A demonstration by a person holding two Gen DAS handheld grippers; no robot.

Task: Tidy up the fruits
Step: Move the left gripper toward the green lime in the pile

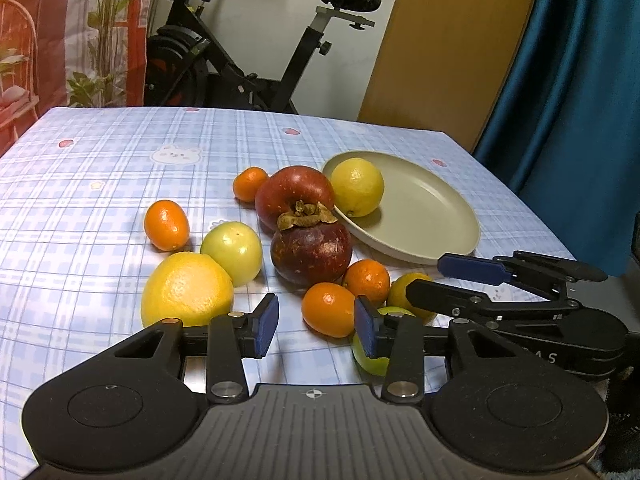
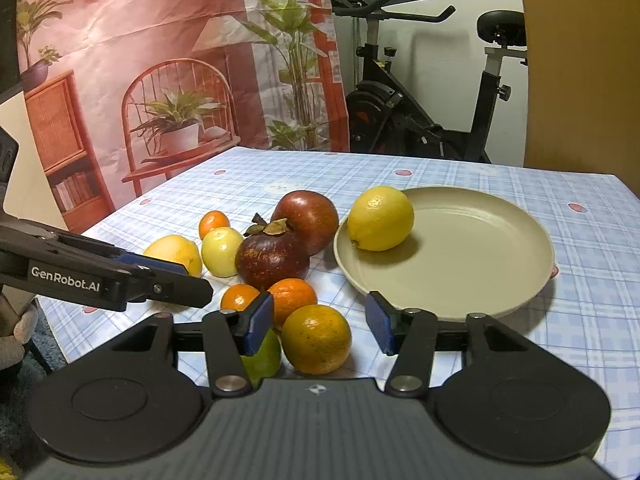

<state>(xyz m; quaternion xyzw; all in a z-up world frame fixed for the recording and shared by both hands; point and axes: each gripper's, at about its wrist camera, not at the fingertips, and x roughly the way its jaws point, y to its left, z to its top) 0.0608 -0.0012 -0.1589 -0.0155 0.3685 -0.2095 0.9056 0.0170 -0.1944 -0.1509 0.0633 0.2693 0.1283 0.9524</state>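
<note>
Here the spread right claw (image 2: 318, 322) hangs just above the yellow-orange citrus (image 2: 316, 338), not pinching it.

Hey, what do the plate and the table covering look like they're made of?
Plate: probably matte ceramic or melamine; even beige surface, soft shading, no sharp glints. Table covering: likely wipeable vinyl or oilcloth; a printed blue check lying flat with a faint sheen.

A yellow lemon (image 2: 380, 218) lies on the left part of the beige plate (image 2: 480, 264), right of centre. Left of the plate, a red apple (image 2: 308, 216), a dark mangosteen (image 2: 272, 258), small oranges (image 2: 292, 294) and a green fruit (image 2: 221, 251) lie close together on the cloth.
</note>
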